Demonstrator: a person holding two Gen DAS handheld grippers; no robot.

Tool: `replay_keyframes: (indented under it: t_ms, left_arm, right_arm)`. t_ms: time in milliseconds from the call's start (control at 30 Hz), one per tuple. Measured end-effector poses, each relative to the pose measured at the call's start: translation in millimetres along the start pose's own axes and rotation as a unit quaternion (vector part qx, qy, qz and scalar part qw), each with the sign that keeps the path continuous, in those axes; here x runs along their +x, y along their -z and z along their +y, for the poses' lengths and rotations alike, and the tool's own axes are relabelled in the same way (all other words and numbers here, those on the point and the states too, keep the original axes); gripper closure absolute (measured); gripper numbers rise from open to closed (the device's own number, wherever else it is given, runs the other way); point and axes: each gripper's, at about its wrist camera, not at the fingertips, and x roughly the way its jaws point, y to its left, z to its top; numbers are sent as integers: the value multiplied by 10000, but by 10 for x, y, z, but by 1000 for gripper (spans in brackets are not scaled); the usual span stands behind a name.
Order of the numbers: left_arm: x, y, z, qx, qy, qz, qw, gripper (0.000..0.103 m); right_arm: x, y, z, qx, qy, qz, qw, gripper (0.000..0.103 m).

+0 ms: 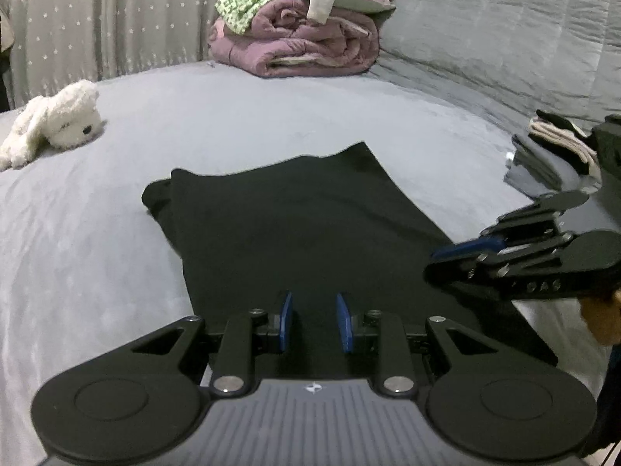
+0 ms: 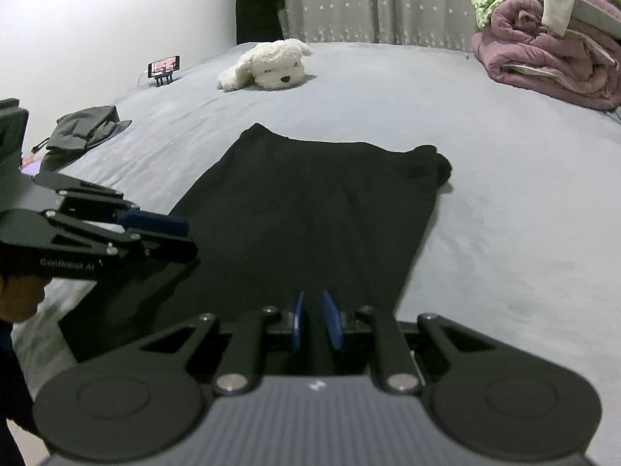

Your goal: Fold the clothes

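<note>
Now both grippers sit at the black garment's (image 1: 295,217) near hem: left gripper (image 1: 314,320) narrowly parted, apparently empty; right gripper (image 2: 313,320) nearly closed, apparently pinching it; lift both corners evenly forward.

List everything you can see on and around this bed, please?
black garment: one, black, flat mid-bed
plush dog: one, white, far side of the bed
rolled blanket: one, mauve, by the pillows under a green-patterned cloth
folded clothes: small stack, grey, cream and black, right edge
phone: one, lit, on a stand
grey bag: one, left edge
bedsheet: one, pale grey
curtain: grey, white stars
left gripper: black, blue pads, at the garment's near edge
right gripper: same, pads nearly together
</note>
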Motion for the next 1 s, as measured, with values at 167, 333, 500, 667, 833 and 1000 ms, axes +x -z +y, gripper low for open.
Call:
replay_keyframes:
  t_ms: [167,333,500,667,833,1000]
  left_arm:
    - [100,-38,-3,-43,10,35,10000,78]
    - [235,-21,55,-34,-106,145,9998,78]
    - [189,4,210,-205,-170,202,9994,77]
    - [125,51,331,-308,-118,221,9992,76]
    - [81,74,383,-329,-114,239,9991,76]
    - [51,87,428,-322,-133,244,9991,77]
  right_arm:
    - [131,-59,148,-49,-171,-28,9998,89]
    - [232,-70,168,-95,-142,34,9998,88]
    - [154,-14,-36,78,-95,74,9999,87]
    - [32,89,-342,317,35,73,9995,95]
    - [-39,137,-535,486,258,114,9984,94]
    - [-41,142,-470,251,404,125,9988,93]
